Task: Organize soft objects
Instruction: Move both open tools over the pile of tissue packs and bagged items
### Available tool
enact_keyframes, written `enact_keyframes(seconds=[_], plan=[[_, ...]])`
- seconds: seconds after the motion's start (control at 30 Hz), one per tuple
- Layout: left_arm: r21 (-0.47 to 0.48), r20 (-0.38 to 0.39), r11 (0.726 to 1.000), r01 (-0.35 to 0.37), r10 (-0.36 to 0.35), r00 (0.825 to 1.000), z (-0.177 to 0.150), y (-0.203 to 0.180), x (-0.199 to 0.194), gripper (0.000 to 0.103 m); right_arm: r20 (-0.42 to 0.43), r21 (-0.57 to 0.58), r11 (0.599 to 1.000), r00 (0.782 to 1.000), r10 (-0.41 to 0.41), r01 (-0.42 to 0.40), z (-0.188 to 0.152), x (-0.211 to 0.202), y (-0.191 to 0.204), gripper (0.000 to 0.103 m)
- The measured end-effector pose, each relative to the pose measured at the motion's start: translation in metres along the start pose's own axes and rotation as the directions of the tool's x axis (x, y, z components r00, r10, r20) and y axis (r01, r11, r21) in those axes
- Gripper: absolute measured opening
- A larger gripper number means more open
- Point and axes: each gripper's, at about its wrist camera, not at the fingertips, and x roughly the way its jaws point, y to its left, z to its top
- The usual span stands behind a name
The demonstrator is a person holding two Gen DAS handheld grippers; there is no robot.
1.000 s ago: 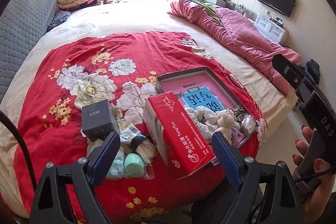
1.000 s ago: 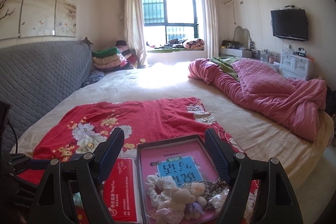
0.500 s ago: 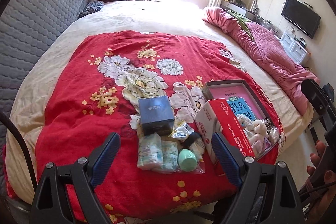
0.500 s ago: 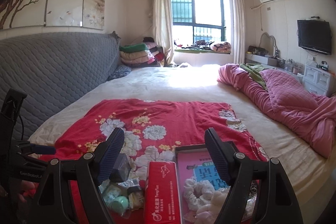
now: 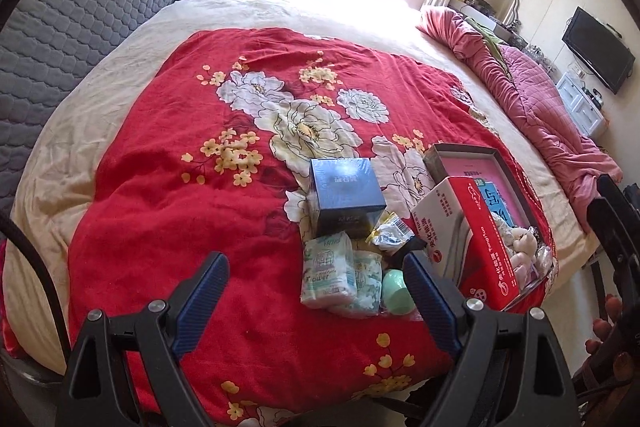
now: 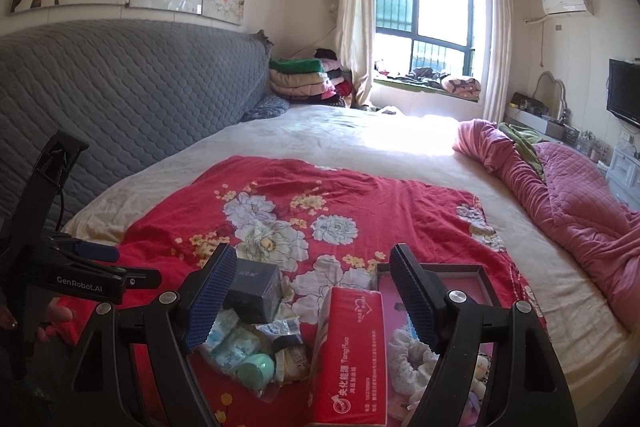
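Note:
On a red floral cloth (image 5: 200, 211) near the bed's front edge lie tissue packs (image 5: 328, 271), a green egg-shaped thing (image 5: 396, 293), a dark blue box (image 5: 346, 193) and a red tissue box (image 5: 486, 247). A shallow box tray (image 5: 460, 157) with a pink book holds a white scrunchie and a small plush toy (image 5: 520, 247). My left gripper (image 5: 316, 287) hovers open above the front of the cloth, left of the packs, with nothing between its fingers. My right gripper (image 6: 310, 291) is open too, above the red tissue box (image 6: 350, 351) and dark box (image 6: 256, 287). The left gripper (image 6: 96, 251) shows at the far left.
A grey quilted headboard (image 6: 120, 99) runs along the left. A crumpled pink quilt (image 6: 580, 203) lies on the bed's right side. Folded blankets (image 6: 304, 79) are stacked by the window. A TV and white drawers stand at the right wall.
Both grippers have swung left across the bed front, so the objects have slid right in both views. The left view now centres on bare red cloth. Both stay open.

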Motion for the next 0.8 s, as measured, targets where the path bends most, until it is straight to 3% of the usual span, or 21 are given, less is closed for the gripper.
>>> enact_keyframes(seconds=[0.4,0.8], plan=[[-0.028,-0.075,0.999,0.026,-0.028,0.997,-0.014,0.01,0.041,0.088,-0.129,-0.08,0.99,0.986,0.104,-0.115,-0.037,0.04,0.027,0.08],[-0.04,-0.153,0.999,0.03,-0.036,0.988,-0.027,0.016,0.076,0.088,-0.256,-0.208,0.961,0.959,0.126,-0.182,-0.082,0.07,0.054,0.08]])
